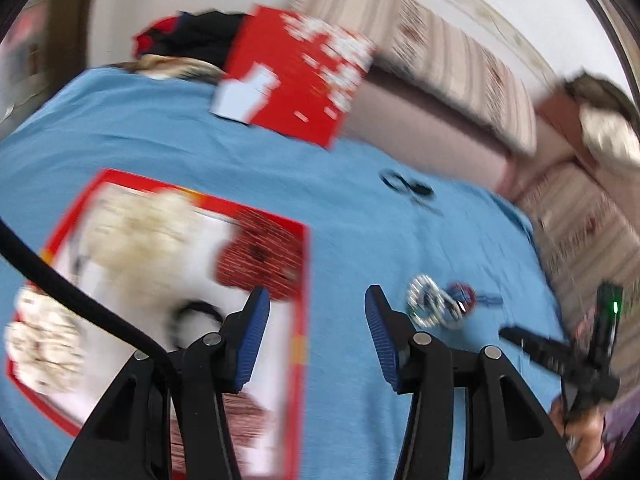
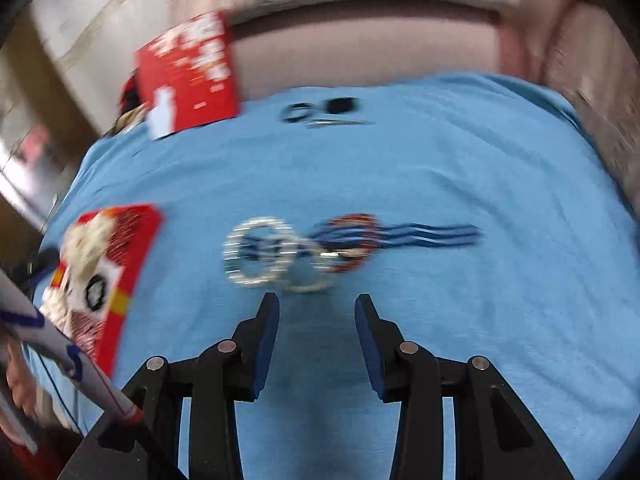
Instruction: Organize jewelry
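Observation:
Both views are motion-blurred. A cluster of silver beaded bracelets (image 2: 264, 252) lies on the blue cloth (image 2: 440, 168), joined to a red-and-blue bracelet (image 2: 352, 240) with blue strands trailing right. My right gripper (image 2: 317, 304) is open and empty just in front of the silver bracelets. The same cluster (image 1: 434, 306) shows in the left wrist view, right of my left gripper (image 1: 317, 300), which is open and empty. An open red box (image 1: 176, 280) holding pale jewelry lies under the left finger. The right gripper's body (image 1: 560, 352) shows at the right edge.
A red box lid (image 1: 296, 76) stands tilted at the far side of the cloth. Black scissors (image 1: 408, 188) lie beyond the bracelets. A striped sofa (image 1: 460, 64) runs behind the table. A black cable (image 1: 80, 300) crosses the left of the view.

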